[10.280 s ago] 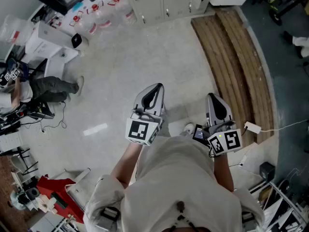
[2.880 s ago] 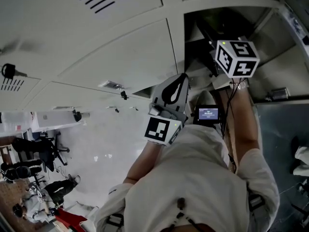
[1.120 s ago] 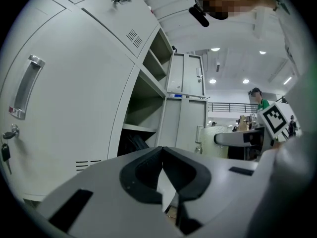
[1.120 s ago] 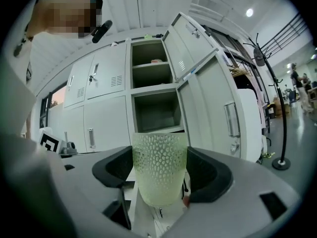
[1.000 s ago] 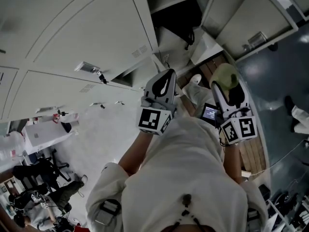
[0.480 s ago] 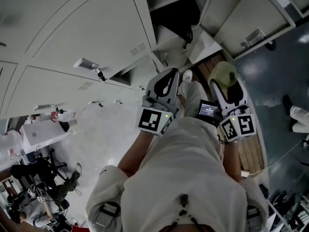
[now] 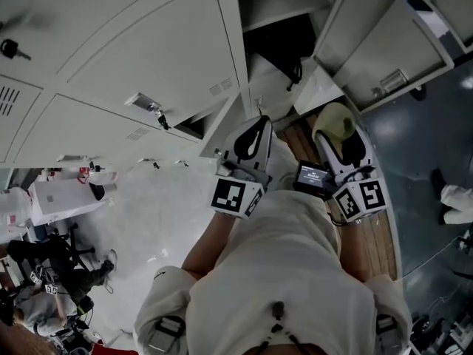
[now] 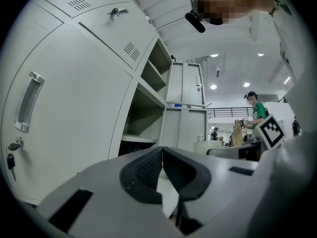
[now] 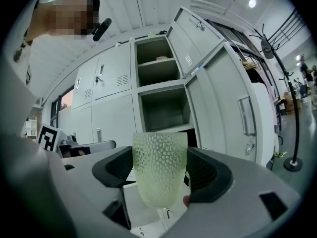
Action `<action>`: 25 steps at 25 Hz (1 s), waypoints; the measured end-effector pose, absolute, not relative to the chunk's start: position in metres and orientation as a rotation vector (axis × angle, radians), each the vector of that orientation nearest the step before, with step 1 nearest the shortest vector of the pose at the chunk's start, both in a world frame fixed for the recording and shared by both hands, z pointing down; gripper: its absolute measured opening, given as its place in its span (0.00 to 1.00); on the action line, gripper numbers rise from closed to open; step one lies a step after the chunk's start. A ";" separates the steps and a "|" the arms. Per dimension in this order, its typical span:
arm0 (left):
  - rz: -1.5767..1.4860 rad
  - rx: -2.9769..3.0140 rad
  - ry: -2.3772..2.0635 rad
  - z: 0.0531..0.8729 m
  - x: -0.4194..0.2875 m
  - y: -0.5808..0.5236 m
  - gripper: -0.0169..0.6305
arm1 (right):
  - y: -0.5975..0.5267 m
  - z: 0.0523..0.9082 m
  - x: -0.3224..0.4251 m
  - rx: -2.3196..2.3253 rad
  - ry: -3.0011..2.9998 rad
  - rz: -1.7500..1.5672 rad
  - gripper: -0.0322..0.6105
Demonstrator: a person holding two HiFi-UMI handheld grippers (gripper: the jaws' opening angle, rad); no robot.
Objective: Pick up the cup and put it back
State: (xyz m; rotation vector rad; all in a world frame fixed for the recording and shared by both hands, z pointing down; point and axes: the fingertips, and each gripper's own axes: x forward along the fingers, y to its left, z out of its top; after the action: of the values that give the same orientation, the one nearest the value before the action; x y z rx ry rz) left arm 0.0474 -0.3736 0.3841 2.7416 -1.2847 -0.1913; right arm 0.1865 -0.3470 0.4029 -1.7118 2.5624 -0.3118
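A pale green cup (image 9: 159,166) with a dimpled wall stands upright between the jaws of my right gripper (image 9: 161,170), which is shut on it. From the head view the cup (image 7: 334,123) shows as a yellowish-green shape at the tip of the right gripper (image 7: 341,140), in front of the open locker compartment (image 7: 277,46). My left gripper (image 7: 251,140) hangs beside it to the left; its jaws (image 8: 162,166) are pressed together with nothing between them.
Grey metal lockers fill the view ahead. Open compartments with shelves (image 9: 163,108) face the cup, their doors (image 9: 233,108) swung out to the right. A closed locker door (image 7: 133,50) lies to the left. Other people (image 8: 255,114) stand far off in the room.
Over ten seconds I went from the floor to the lockers; the right gripper reached into a compartment and came out holding the cup. In the last second both grippers shifted slightly lower.
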 end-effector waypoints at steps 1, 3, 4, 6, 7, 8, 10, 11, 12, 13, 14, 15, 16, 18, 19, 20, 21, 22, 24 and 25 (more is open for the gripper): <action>-0.193 2.734 -1.295 0.384 0.043 -0.373 0.04 | -0.350 0.402 0.183 -1.702 2.565 -0.311 0.58; -0.191 2.719 -1.316 0.384 0.036 -0.376 0.04 | -0.356 0.397 0.176 -1.681 2.571 -0.298 0.58; -0.188 2.714 -1.329 0.384 0.033 -0.379 0.04 | -0.361 0.393 0.172 -1.668 2.576 -0.284 0.58; -0.186 2.711 -1.353 0.380 0.031 -0.387 0.04 | -0.372 0.379 0.167 -1.639 2.590 -0.241 0.58; -0.187 2.713 -1.360 0.377 0.031 -0.390 0.04 | -0.377 0.371 0.166 -1.626 2.597 -0.219 0.58; -0.189 2.717 -1.364 0.373 0.031 -0.393 0.04 | -0.383 0.363 0.164 -1.614 2.601 -0.201 0.58; -0.192 2.727 -1.367 0.367 0.032 -0.398 0.04 | -0.394 0.346 0.162 -1.586 2.599 -0.174 0.58; -0.194 2.733 -1.367 0.364 0.033 -0.401 0.04 | -0.400 0.335 0.161 -1.568 2.595 -0.163 0.58; -0.197 2.739 -1.366 0.361 0.034 -0.405 0.04 | -0.408 0.323 0.161 -1.549 2.590 -0.150 0.58; -0.202 2.745 -1.365 0.358 0.035 -0.408 0.04 | -0.415 0.309 0.161 -1.528 2.586 -0.132 0.58; -0.208 2.751 -1.364 0.353 0.036 -0.412 0.04 | -0.424 0.294 0.160 -1.505 2.583 -0.109 0.58; -0.214 2.756 -1.363 0.349 0.036 -0.415 0.04 | -0.432 0.278 0.159 -1.483 2.580 -0.083 0.58; -0.218 2.759 -1.364 0.345 0.037 -0.418 0.04 | -0.440 0.261 0.159 -1.464 2.578 -0.054 0.58; -0.221 2.764 -1.373 0.337 0.037 -0.421 0.04 | -0.452 0.225 0.157 -1.426 2.575 0.007 0.58; -0.221 2.767 -1.379 0.333 0.037 -0.422 0.04 | -0.457 0.207 0.156 -1.404 2.575 0.038 0.58; -0.221 2.771 -1.385 0.330 0.037 -0.423 0.04 | -0.462 0.188 0.154 -1.383 2.575 0.070 0.58; -0.221 2.774 -1.388 0.327 0.037 -0.424 0.04 | -0.466 0.170 0.152 -1.366 2.577 0.104 0.58; -0.220 2.775 -1.391 0.325 0.037 -0.424 0.04 | -0.470 0.154 0.150 -1.355 2.579 0.140 0.58; -0.217 2.778 -1.397 0.322 0.036 -0.425 0.04 | -0.477 0.125 0.144 -1.349 2.587 0.215 0.58; -0.215 2.780 -1.401 0.320 0.035 -0.426 0.04 | -0.481 0.113 0.141 -1.348 2.591 0.251 0.58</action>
State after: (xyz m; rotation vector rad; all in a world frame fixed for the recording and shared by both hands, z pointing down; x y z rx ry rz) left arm 0.0348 -0.4261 0.3202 2.7800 -1.4011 -0.2146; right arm 0.1409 -0.4810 0.1126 -1.3482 2.5911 0.2511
